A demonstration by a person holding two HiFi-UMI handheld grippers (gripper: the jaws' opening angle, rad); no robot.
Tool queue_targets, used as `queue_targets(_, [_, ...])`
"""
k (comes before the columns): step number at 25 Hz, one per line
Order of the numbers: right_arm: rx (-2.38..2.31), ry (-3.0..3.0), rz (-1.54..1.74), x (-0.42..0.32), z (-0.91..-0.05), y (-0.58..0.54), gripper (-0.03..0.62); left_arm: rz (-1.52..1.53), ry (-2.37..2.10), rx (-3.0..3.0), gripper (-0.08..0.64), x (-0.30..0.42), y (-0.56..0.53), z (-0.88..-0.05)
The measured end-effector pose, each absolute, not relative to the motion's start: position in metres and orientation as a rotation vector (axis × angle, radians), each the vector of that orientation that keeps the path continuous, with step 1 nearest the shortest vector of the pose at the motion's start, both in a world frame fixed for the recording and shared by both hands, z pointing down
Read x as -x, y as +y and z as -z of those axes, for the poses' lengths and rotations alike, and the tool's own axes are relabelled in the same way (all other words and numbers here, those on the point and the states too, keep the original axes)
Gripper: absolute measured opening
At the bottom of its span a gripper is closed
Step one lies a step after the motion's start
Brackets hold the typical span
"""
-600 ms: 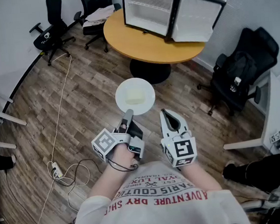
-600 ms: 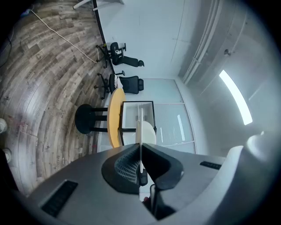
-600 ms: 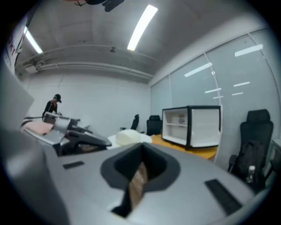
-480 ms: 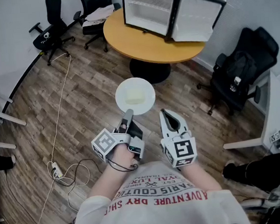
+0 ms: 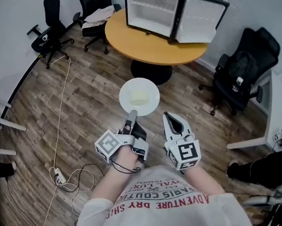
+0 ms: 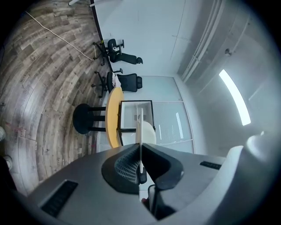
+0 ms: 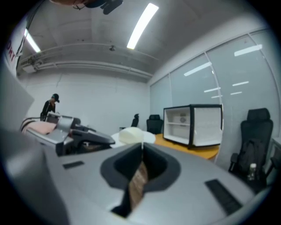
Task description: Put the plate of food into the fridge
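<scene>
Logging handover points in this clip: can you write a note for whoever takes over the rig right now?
Left gripper: shut on the rim of the plate, held out over the floor, food on it.
Right gripper: shut, nothing in it.
Fridge: on the round table ahead, door open.
Done: plate picked up.
Left: carry it over and set it inside the fridge.

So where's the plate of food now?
Centre of the head view: the plate, near rim clamped in the left gripper, short of the table holding the fridge.

The left gripper [image 5: 131, 116] holds the plate [image 5: 126, 94] over the floor [image 5: 79, 91].
</scene>
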State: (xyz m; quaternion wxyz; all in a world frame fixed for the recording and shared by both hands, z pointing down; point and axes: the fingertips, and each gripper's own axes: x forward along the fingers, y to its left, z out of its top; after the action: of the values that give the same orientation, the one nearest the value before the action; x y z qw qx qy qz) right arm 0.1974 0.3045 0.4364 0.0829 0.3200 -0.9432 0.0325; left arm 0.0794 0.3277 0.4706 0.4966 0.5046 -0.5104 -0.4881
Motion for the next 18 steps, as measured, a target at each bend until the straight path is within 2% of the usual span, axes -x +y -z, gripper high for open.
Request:
queue_targets(13, [-0.946, -2.819, -0.118, -0.146, -0.439, 0.298, 0.029, 1.182, -1.219, -1.184, 0.037, -0.031, 0.316, -0.481])
queue_targets(18, [-0.915, -2.825, -0.107, -0.134, -0.445, 0.263, 0.029, 1.169, -1.245, -1.182, 0.037, -0.02, 0.285, -0.489])
